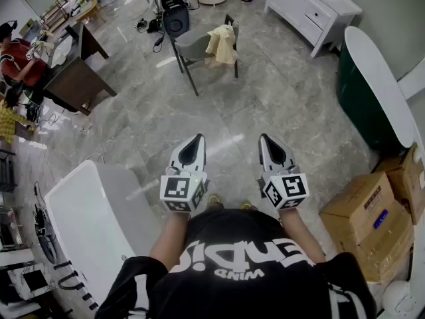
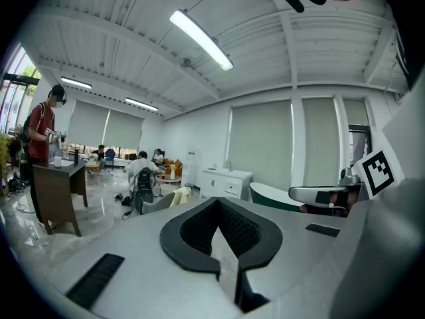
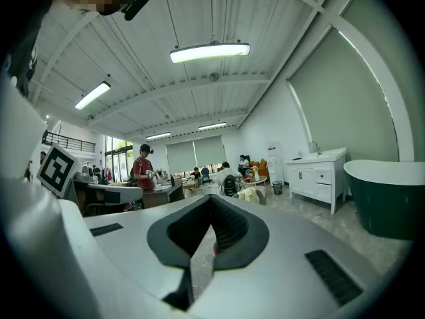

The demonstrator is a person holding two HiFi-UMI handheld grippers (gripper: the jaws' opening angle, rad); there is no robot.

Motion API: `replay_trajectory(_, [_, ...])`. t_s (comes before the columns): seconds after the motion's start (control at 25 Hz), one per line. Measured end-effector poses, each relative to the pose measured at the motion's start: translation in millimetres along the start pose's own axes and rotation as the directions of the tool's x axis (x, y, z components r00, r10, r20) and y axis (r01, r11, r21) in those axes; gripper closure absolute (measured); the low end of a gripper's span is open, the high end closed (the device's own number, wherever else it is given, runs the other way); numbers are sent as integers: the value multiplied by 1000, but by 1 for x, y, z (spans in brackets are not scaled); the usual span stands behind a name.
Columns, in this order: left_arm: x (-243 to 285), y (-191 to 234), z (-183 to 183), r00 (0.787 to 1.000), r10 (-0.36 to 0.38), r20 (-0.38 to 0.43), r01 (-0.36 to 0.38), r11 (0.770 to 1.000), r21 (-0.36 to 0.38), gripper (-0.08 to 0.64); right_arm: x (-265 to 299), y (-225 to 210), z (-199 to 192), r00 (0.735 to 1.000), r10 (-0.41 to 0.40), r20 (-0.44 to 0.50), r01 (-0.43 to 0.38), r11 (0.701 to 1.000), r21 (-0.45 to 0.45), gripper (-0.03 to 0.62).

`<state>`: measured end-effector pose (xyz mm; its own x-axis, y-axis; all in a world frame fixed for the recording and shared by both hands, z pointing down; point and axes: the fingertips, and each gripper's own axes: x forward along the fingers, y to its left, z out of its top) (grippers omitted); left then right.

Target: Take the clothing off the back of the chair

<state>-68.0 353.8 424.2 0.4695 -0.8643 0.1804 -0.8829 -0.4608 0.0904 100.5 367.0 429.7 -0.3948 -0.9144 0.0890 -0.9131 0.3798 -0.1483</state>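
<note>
The 2 grippers come first, held out side by side in front of the person and both aimed across the room toward the chair (image 1: 188, 47). The left gripper (image 1: 197, 139) is clenched. In the left gripper view its 2 dark padded jaws meet at the tips, and the hollow behind them is empty. The right gripper (image 1: 266, 138) is clenched the same way, tips together with nothing between them. Neither gripper touches anything. Grey marble floor (image 1: 199, 111) shows under them and runs on to the chair.

On the near side of the chair and well apart from it, a white bathtub (image 1: 86, 211) stands to the left of the grippers. A stack of cardboard boxes (image 1: 368, 221) stands to their right. Further right of the chair is a dark green bathtub (image 1: 362, 95) with a white rim.

The chair has a grey seat and dark legs, and it is well apart from both grippers. The clothing (image 1: 222, 44), a pale yellow garment, hangs draped over the chair's back, on the chair's right side in the head view. In the left gripper view the garment shows a little left of the closed tips. In the right gripper view it shows a little right of them, small and far off.

Left of the chair is a dark wooden desk (image 1: 73, 78), with a person in a red top (image 1: 16, 58) beside it. Just beyond the chair sits a black bag (image 1: 176, 17). Beyond the chair to the right, a white cabinet (image 1: 312, 8) stands against the wall.
</note>
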Motion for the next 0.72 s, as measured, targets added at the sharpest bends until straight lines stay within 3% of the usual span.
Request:
replay_trajectory(0.36, [0,18,-6,999,-33,4,33,999,8,546,14,22,-2,1000,21,23,-22,999,26,583])
replay_trajectory(0.72, [6,65,-6,997,-74,-3,74,997,36,546,45,43,-11,999,-23,36,23,1000,8,583])
